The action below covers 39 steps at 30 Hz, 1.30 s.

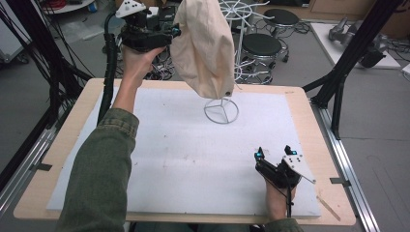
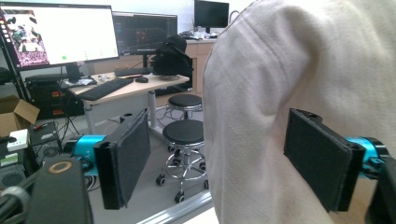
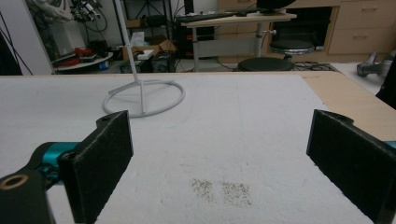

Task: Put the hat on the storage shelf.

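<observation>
While the bag (image 1: 203,46) hangs on the rack (image 1: 221,110) at the bench's twelve o'clock, release is judged in hand: the left gripper (image 1: 175,32) stands wide beside the cloth, pads apart from it. Withdrawal is called for next. The right gripper (image 1: 274,152) rests wide, empty, at five o'clock.

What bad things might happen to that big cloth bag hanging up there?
1. The beige cloth bag hangs on the white wire stand with the left gripper open around it, pads off the fabric; it might slip off.
2. The stand's ring base looks light, so the bag's weight might tip it.
3. Pulling away, a pad might snag the cloth.
</observation>
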### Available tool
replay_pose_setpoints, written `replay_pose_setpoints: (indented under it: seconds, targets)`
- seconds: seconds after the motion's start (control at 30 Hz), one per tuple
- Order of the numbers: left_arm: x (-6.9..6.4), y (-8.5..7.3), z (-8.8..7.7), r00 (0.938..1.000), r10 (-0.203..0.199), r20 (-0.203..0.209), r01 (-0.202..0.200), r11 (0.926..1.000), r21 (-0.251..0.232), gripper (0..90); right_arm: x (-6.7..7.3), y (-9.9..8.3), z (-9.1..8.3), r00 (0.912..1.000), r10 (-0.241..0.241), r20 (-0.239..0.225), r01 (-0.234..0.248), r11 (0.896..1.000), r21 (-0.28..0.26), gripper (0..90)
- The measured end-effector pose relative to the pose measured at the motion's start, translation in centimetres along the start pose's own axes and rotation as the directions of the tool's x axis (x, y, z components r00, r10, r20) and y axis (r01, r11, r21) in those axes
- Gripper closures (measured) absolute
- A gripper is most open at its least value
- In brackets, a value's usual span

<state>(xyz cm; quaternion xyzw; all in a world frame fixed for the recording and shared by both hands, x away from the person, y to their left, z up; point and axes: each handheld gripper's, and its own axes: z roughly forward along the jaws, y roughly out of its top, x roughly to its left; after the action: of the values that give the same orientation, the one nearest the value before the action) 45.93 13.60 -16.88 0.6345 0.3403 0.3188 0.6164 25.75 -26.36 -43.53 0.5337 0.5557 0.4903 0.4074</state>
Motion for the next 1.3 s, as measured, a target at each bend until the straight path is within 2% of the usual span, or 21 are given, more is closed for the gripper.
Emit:
replay_pose_setpoints:
  seconds: [0.17, 0.3, 0.43, 0.73, 0.83, 0.97, 1.17, 1.3]
  targets:
    - [-0.3, 0.3, -0.6, 0.9998, 0.016, -0.01, -0.016, 0.9998, -0.008, 18.9, 0.0, 0.0, 0.0, 1.0, 0.005, -0.001, -0.005, 1.0, 0.001, 6.1]
    - [-0.4, 0.4, -1.1, 0.9996, 0.03, 0.002, -0.03, 0.9996, -0.002, 18.7, 0.0, 0.0, 0.0, 1.0, 0.001, 0.0, -0.001, 1.0, -0.002, 6.1]
    - [-0.3, 0.2, -1.9, 0.9995, 0.029, 0.01, -0.029, 0.9994, -0.017, 18.7, -0.1, 0.0, 0.0, 1.0, -0.002, 0.0, 0.002, 1.0, -0.004, 6.1]
    - [0.0, -1.3, -5.0, 0.9993, 0.035, 0.012, -0.035, 0.9989, -0.03, 18.7, 0.0, 0.0, 0.0, 1.0, 0.0, 0.001, 0.0, 1.0, -0.002, 6.1]
    - [0.0, -1.8, -6.1, 0.9981, 0.061, 0.007, -0.061, 0.998, -0.016, 18.7, 0.1, 0.0, -0.1, 1.0, -0.001, 0.003, 0.001, 1.0, 0.0, 6.1]
    - [-0.1, -2.2, -7.4, 0.9976, 0.068, 0.01, -0.068, 0.9974, -0.022, 18.7, 0.2, 0.0, 0.0, 1.0, -0.004, 0.0, 0.004, 1.0, -0.001, 6.1]
    - [-0.6, -3.1, -8.7, 0.9958, 0.091, 0.014, -0.09, 0.9956, -0.026, 18.7, 0.3, 0.0, 0.0, 0.9999, -0.015, -0.005, 0.015, 1.0, -0.001, 6.1]
    - [-0.6, -3.9, -9.3, 0.9945, 0.105, 0.007, -0.105, 0.9944, -0.018, 18.7, 0.3, 0.0, -0.1, 1.0, -0.007, -0.003, 0.007, 1.0, 0.0, 6.1]
